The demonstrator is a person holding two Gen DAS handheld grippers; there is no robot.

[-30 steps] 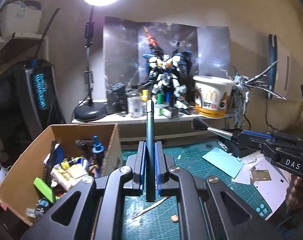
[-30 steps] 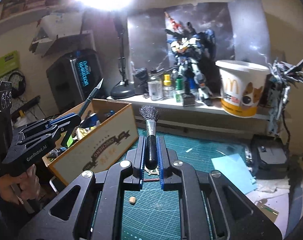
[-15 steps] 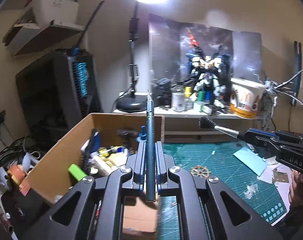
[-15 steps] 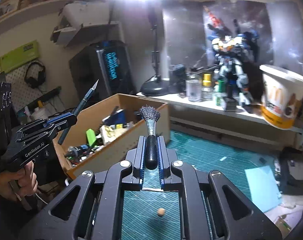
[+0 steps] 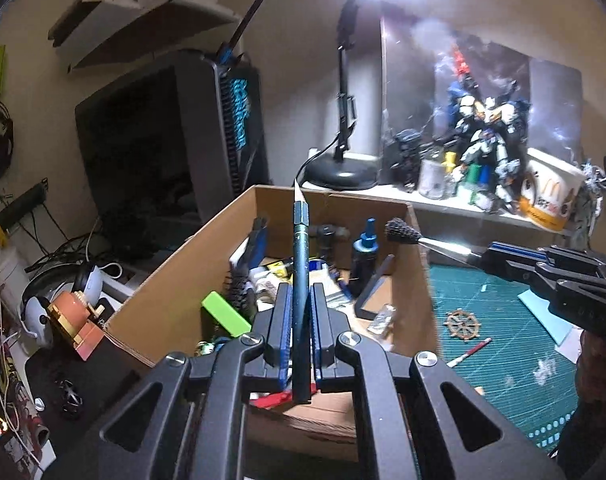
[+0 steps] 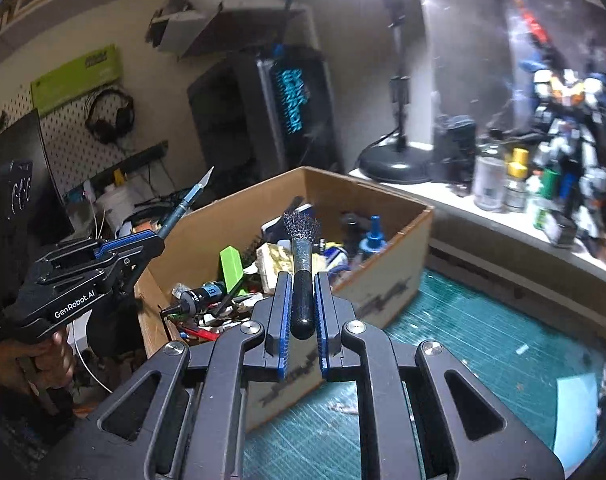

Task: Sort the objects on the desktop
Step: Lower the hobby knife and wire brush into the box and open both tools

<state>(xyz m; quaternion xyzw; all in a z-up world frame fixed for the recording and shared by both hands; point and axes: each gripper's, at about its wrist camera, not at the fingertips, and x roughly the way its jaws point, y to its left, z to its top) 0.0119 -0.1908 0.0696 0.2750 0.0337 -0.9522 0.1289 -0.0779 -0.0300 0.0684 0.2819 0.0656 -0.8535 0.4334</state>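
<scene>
We hold both tools over the box [image 5: 207, 248]. Left gripper [image 5: 301, 320] pinches the knife [image 5: 301, 264], blade up and forward, above the box's near side. Right gripper [image 6: 303, 312] pinches the brush [image 6: 302, 256], bristles ahead, at the box's near corner. The box already carries a jumble of small tools and bottles. Neither tool is dropped in yet. On the mat [image 5: 503, 320], a wheel [image 5: 461, 323] and a red-tipped stick [image 5: 471, 351] lie unsorted, plus scraps; we judge the sorting partway done.
</scene>
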